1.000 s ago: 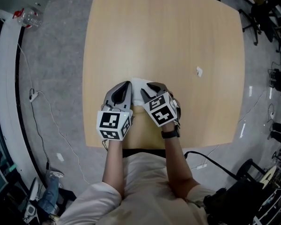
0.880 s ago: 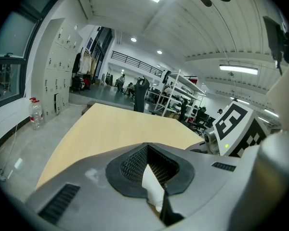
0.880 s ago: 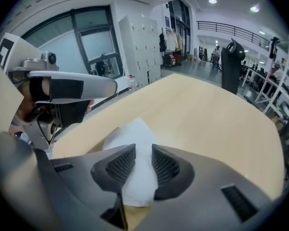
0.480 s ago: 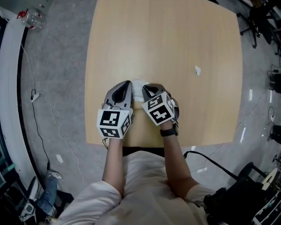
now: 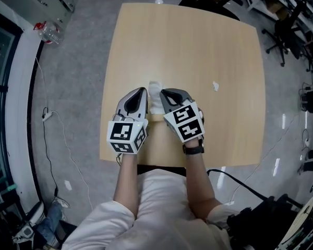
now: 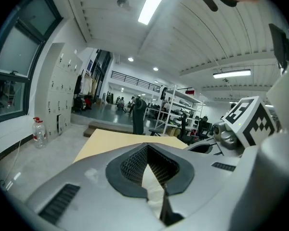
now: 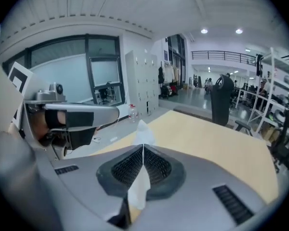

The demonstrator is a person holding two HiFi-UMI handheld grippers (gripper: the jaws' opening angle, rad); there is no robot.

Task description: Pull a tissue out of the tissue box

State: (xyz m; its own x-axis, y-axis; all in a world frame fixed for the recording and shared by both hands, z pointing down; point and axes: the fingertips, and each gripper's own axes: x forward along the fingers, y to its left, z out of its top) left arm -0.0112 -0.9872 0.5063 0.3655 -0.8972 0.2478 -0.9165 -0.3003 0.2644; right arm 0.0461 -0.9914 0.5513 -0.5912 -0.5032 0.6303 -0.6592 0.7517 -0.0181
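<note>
The right hand-held gripper (image 5: 165,93) has just been closing its jaws and pinches the white tissue (image 5: 155,91), a corner of which sticks out beyond the jaw tips. The left hand-held gripper (image 5: 141,91) is just beside it, with its jaws narrow and meeting at the tips and white tissue between its pads too, so both grippers hold the tissue over the near part of the table (image 5: 198,46). A small white scrap (image 5: 215,86) lies on the table, well apart to the right.
</note>
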